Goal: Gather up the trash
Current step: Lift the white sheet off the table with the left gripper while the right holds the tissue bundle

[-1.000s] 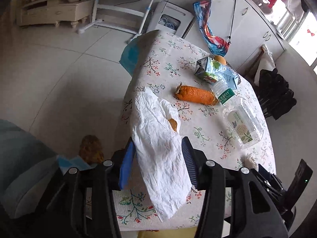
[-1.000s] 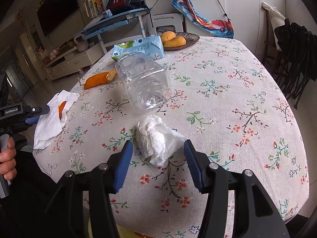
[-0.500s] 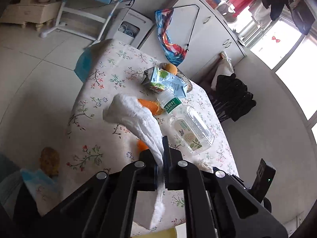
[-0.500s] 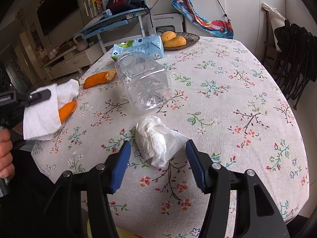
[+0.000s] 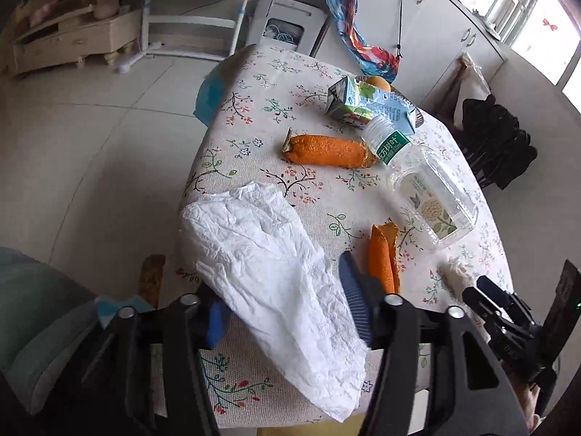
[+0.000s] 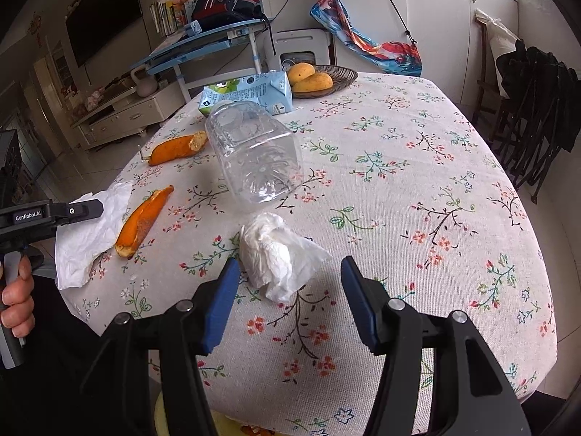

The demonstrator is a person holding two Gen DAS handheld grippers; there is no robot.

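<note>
Left tongs (image 5: 287, 309) spreading wide around flat white tissue (image 5: 268, 276) lying on counter (image 6: 417, 189); right tongs (image 6: 288, 301) gaping before crumpled tissue (image 6: 279, 254).

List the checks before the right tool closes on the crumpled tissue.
1. The right tool is open: ok.
2. The crumpled tissue sits centred just ahead of its tips: ok.
3. The bottle is out of the closing path: ok, it lies beyond the tissue.
4. The flat tissue is gripped by the left tool: not ok, the tool is open around it.
5. The nearer orange peel is off to the side: ok.
6. Where the trash goes: cannot tell.
</note>
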